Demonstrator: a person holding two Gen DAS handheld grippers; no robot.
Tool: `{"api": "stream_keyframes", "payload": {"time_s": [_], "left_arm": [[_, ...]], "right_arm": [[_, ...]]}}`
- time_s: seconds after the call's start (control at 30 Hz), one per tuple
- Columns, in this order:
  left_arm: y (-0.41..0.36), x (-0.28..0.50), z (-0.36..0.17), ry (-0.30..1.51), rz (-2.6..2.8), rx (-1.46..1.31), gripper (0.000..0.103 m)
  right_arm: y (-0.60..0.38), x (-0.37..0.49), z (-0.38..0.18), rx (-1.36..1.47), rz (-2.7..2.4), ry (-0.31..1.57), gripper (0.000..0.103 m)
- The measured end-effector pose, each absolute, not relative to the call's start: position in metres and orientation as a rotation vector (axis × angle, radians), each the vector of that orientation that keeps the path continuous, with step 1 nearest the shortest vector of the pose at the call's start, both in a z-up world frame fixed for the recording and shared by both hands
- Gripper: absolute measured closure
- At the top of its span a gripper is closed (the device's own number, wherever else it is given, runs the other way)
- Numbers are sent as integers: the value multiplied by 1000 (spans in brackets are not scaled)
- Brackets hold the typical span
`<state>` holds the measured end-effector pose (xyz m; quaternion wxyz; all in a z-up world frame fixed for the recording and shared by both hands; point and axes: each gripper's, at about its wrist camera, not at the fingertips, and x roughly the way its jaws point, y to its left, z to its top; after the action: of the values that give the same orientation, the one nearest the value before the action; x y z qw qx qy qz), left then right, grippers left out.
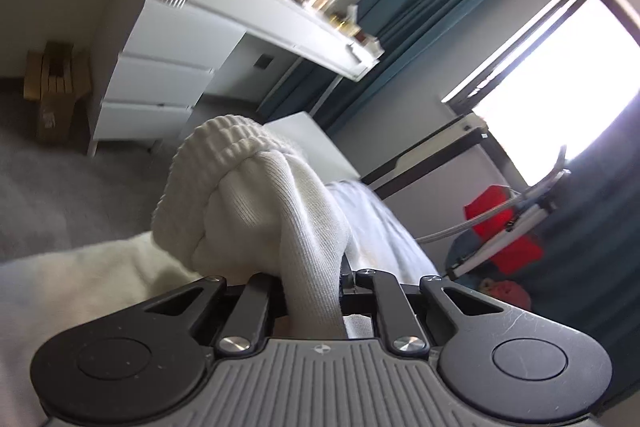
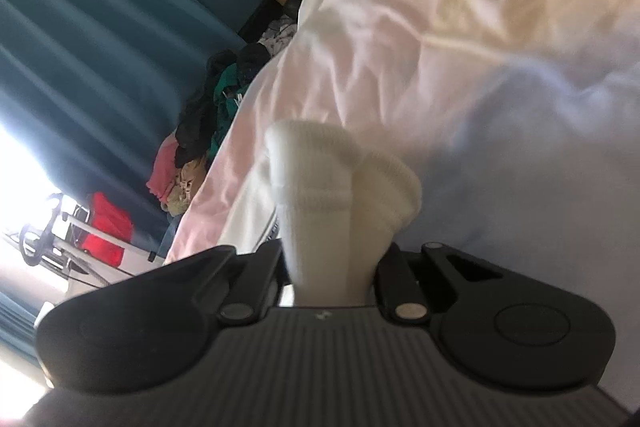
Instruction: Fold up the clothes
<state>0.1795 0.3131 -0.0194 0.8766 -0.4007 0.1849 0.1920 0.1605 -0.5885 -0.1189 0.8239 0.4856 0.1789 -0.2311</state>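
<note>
My left gripper [image 1: 310, 279] is shut on white ribbed socks [image 1: 256, 203]; the cuffs bulge out ahead of the jaws and hide the fingertips. My right gripper [image 2: 332, 267] is shut on white socks [image 2: 340, 187] too, with two cuffs sticking up side by side between the jaws. Whether both grippers hold the same pair I cannot tell. Both are held above a bed with a white and pale pink cover [image 2: 420, 47].
A white dresser with drawers [image 1: 160, 75] and a cluttered shelf [image 1: 312, 11] stand beyond the bed. Teal curtains [image 2: 100, 27] and a bright window [image 1: 560, 87] lie behind. A pile of mixed clothes [image 2: 212, 115] lies along the bed edge. A red item [image 1: 496, 227] is near a rack.
</note>
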Motion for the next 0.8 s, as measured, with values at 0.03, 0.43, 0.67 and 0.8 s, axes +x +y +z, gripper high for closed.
{"api": "stream_keyframes", "payload": {"time_s": [0.03, 0.43, 0.67, 0.8], "left_arm": [[313, 166, -13, 385, 391, -831, 91], [353, 11, 5, 475, 343, -858, 91], [360, -20, -40, 559, 326, -805, 89], [355, -27, -53, 534, 284, -755, 87]], "right_arm": [[-588, 149, -116, 1043, -492, 382, 92], [-601, 22, -115, 1168, -473, 370, 92], [-614, 5, -169, 1418, -477, 350, 92], [-614, 4, -178, 1453, -473, 351, 92]]}}
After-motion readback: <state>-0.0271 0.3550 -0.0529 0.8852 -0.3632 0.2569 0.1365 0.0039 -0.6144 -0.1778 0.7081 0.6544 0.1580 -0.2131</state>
